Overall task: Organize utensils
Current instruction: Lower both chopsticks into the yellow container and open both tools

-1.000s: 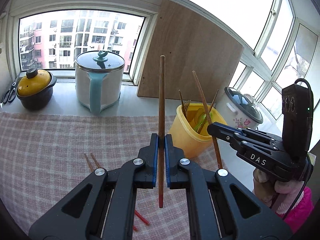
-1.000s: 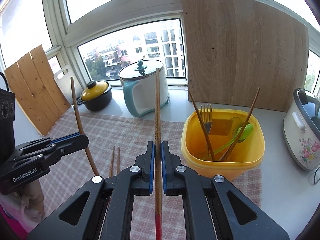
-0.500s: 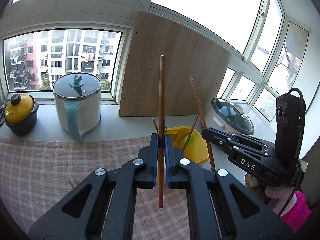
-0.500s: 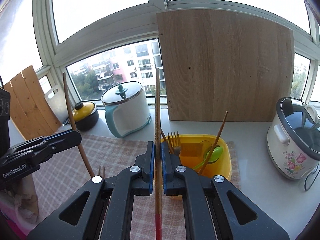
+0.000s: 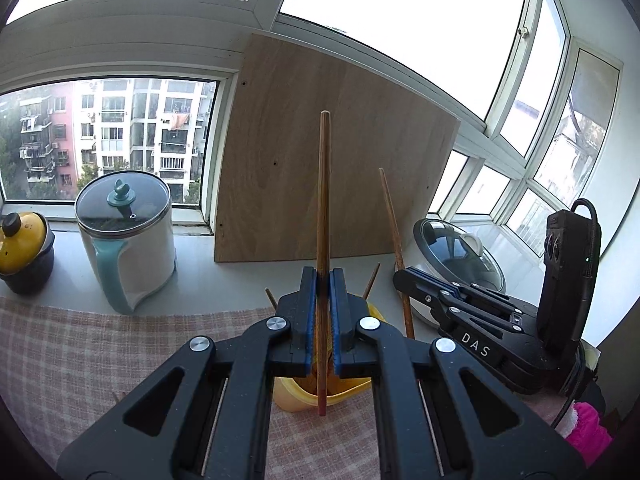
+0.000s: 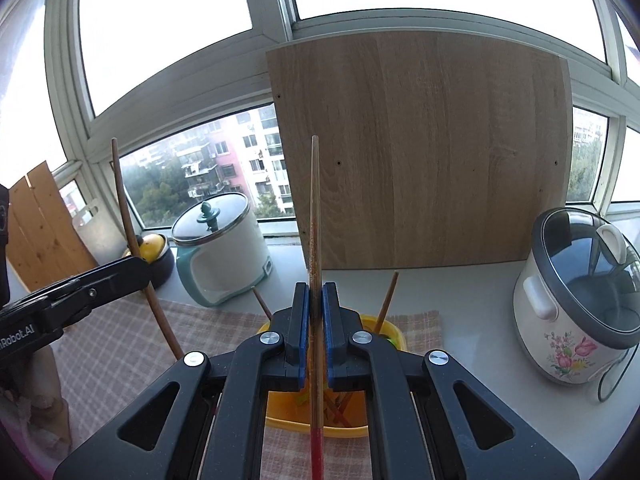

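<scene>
My left gripper [image 5: 323,280] is shut on an upright wooden chopstick [image 5: 323,184] with a red lower end. My right gripper [image 6: 315,294] is shut on a second upright chopstick [image 6: 314,208]. Both hang above the yellow utensil tub [image 6: 280,420], which is mostly hidden under the jaws; it also shows in the left wrist view [image 5: 292,398]. Chopstick tips [image 6: 390,296] stick up out of the tub. The right gripper [image 5: 404,278] shows in the left wrist view with its chopstick [image 5: 390,216]. The left gripper [image 6: 140,266] shows at left in the right wrist view.
A wooden board [image 6: 420,152] leans on the window behind the tub. A white pot with a teal handle [image 5: 128,240] and a yellow-lidded pot [image 5: 22,248] stand at left. A rice cooker [image 6: 580,296] stands at right. A checked cloth [image 5: 100,352] covers the counter.
Both grippers moved forward and over the yellow tub with their chopsticks; the tub now sits under the jaws. The loose chopsticks on the cloth have passed out of view.
</scene>
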A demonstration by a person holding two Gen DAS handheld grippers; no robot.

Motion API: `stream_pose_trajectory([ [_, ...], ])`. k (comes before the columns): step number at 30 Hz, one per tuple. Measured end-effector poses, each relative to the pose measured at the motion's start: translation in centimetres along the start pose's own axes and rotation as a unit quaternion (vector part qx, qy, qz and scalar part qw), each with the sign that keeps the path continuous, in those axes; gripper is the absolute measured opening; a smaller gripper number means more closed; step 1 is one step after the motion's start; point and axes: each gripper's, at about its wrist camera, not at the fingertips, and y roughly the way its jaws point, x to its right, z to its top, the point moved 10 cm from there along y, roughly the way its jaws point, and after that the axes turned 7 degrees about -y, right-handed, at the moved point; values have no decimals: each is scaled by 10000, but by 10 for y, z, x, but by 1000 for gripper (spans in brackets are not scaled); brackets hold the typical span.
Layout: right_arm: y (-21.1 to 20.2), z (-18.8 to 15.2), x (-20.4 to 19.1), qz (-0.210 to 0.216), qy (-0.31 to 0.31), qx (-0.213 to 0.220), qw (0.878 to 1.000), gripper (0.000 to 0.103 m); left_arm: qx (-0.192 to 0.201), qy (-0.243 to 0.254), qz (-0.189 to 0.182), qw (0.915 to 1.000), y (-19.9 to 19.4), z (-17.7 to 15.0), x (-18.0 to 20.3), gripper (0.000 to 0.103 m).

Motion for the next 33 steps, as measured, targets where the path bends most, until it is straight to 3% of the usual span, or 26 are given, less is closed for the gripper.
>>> stream_pose_trajectory([
  [18, 40, 12, 18, -78, -89, 156, 9998, 5, -168, -81, 358, 9992, 51, 2, -12, 4],
  [33, 59, -15, 27, -32, 112, -146, 9998, 5, -492, -78, 321, 9982, 74, -26, -15, 4],
])
